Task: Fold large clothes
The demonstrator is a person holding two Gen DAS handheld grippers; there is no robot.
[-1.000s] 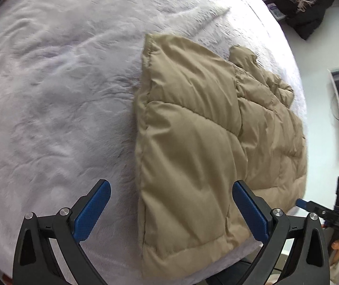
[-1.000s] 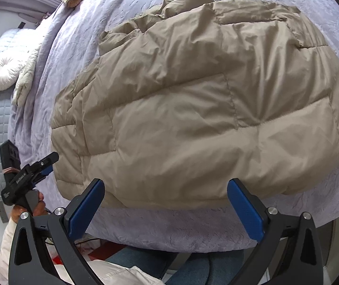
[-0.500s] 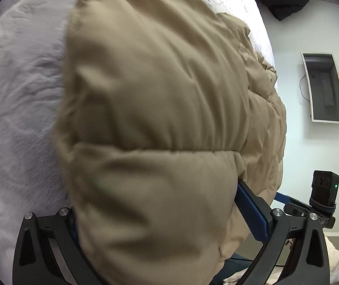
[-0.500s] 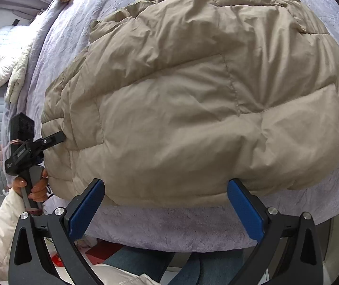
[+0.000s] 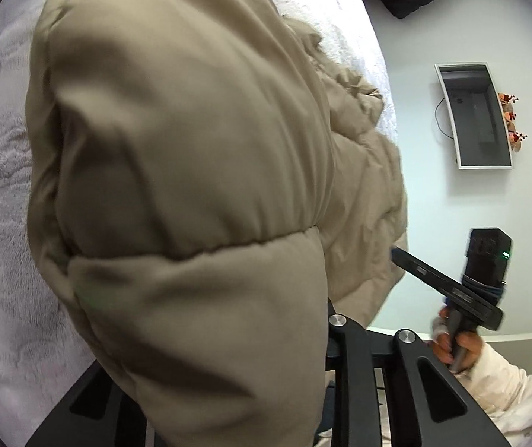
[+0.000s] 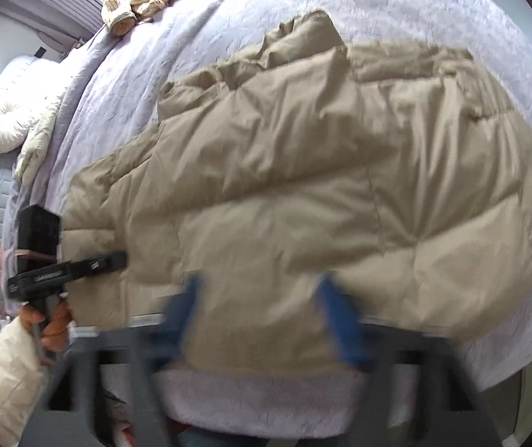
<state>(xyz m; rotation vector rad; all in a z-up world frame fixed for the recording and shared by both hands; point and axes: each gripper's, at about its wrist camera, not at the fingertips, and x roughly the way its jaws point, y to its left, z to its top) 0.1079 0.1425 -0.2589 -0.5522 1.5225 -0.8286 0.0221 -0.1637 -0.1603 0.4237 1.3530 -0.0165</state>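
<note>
Both tongs have just been closing on the puffy tan quilted jacket (image 6: 303, 193). The right tongs (image 6: 262, 316) pinch its near hem at 6 o'clock; the left tongs (image 5: 228, 391) clamp its bulging near edge. Beyond, it lies across the pale lilac bed (image 6: 228, 29).

Your left wrist view presses close along the puffy tan quilted jacket (image 5: 191, 186); your right looks steeply down on it from the pale fleece-covered bed's (image 6: 433, 18) near edge

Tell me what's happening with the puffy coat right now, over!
Both claws just closed on the tan puffy coat: left claw at its side, right claw on the near hem. Coat lies on the bed. Nothing in the way.
</note>
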